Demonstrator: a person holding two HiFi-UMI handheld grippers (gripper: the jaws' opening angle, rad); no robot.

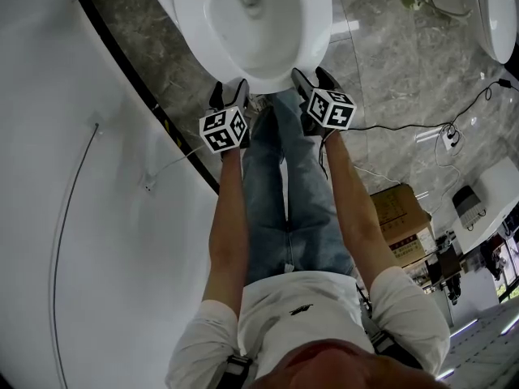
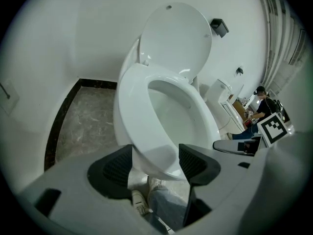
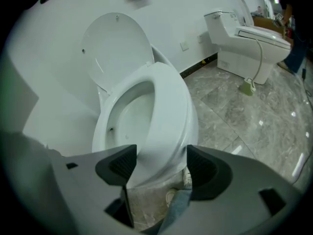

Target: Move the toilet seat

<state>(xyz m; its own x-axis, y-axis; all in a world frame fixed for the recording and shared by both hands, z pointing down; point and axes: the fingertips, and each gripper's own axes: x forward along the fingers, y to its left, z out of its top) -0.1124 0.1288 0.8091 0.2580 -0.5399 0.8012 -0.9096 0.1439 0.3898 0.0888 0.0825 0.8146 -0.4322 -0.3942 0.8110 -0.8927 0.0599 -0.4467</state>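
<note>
1. Head view: The person stands in front of a white toilet. The toilet seat (image 1: 315, 24) lies over the bowl (image 1: 253, 23), at the top of the picture. The left hand-held gripper (image 1: 230, 94) and the right hand-held gripper (image 1: 315, 81) both point down at the front edge of the seat, the left one at its left part and the right one at its right part. The grey marble floor (image 1: 381, 63) is around the toilet.

2. Left gripper view: The jaws of the left hand-held gripper (image 2: 155, 163) stand wide apart. The front rim of the toilet seat (image 2: 132, 111) is between them, but the pads (image 2: 117, 168) do not press on it. The lid (image 2: 178, 38) stands upright behind the seat. Below the jaws a white shoe (image 2: 139, 202) and blue jeans (image 2: 168, 207) are visible.

3. Right gripper view: The jaws of the right hand-held gripper (image 3: 156, 163) are also wide apart. The front of the toilet seat (image 3: 168, 111) is between them, and no pad (image 3: 122, 164) grips it. The lid (image 3: 115, 48) is up against the white wall. A second toilet (image 3: 244, 38) stands well apart, at the same wall.
</note>
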